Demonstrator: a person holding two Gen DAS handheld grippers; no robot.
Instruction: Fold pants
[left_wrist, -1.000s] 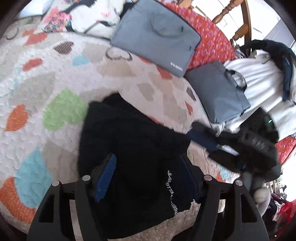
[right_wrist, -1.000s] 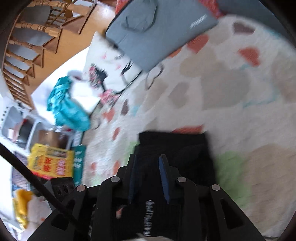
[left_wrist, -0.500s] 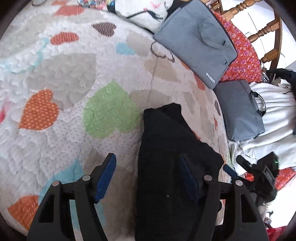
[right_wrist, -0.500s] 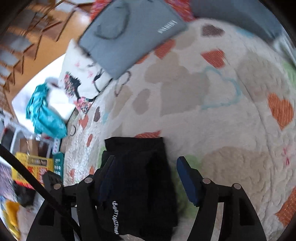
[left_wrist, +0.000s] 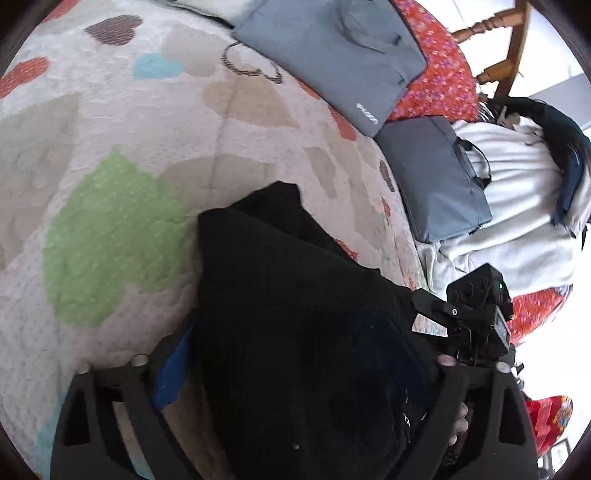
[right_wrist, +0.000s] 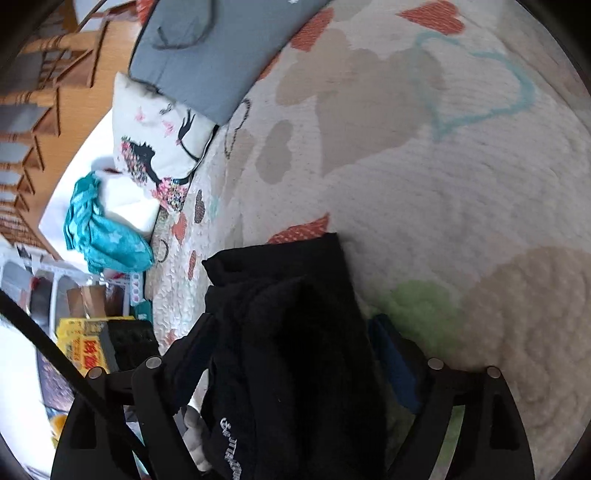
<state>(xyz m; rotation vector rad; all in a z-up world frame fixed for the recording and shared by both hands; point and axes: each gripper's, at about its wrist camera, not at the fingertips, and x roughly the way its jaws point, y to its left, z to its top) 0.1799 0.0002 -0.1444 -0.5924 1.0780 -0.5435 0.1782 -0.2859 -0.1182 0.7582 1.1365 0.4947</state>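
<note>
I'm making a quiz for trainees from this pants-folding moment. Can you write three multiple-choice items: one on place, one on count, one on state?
1. Where do the black pants lie?
A. on the heart-print quilt
B. on a wooden chair
C. inside a grey bag

2. How many grey laptop bags show in the left wrist view?
A. one
B. two
C. four

3. How does the right gripper stand?
A. shut on the pants
B. open, fingers either side of the pants
C. out of view

Answers: 1 A, quilt shows all around the pants. 2 B, a larger grey bag and a smaller grey bag. 3 B, blue pads spread wide.
</note>
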